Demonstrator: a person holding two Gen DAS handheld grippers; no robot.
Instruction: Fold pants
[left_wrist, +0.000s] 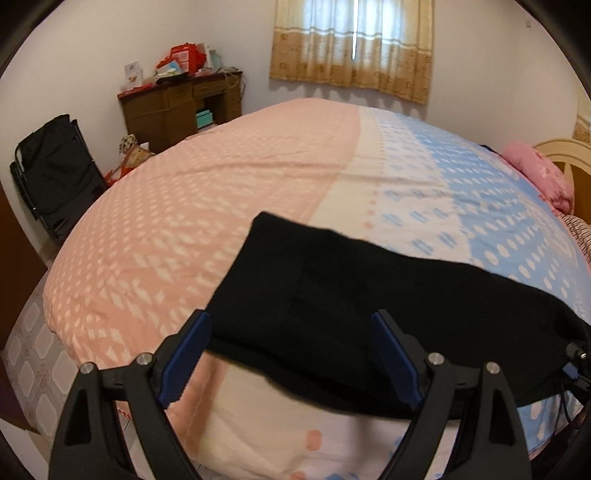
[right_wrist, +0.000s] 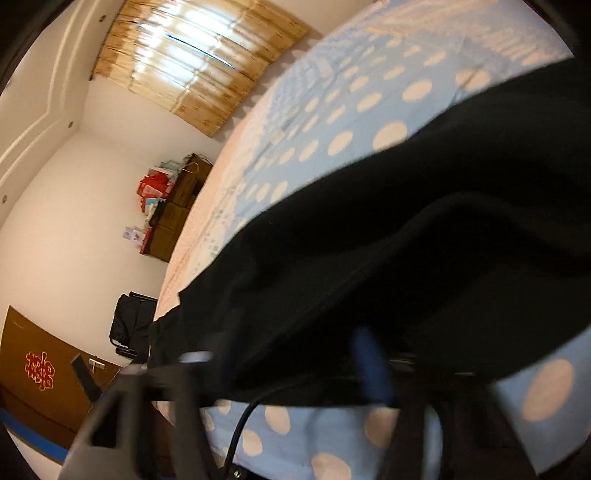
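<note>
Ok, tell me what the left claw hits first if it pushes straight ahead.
Most likely the black pants lying on the bed: the open left claw points down at their near edge, though depth is hard to judge.

Blurred black pants (right_wrist: 369, 236) fill the centre and right of the frame, draped over a blue polka-dot bedspread (right_wrist: 332, 110). At bottom centre, the right gripper (right_wrist: 288, 373) is smeared; its jaws cannot be read. Curtained window (right_wrist: 199, 62) at upper left.

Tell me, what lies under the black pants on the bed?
Under the black fabric pants lies the pink, cream and blue dotted bedspread. Whatever the pants cover stays hidden.
</note>
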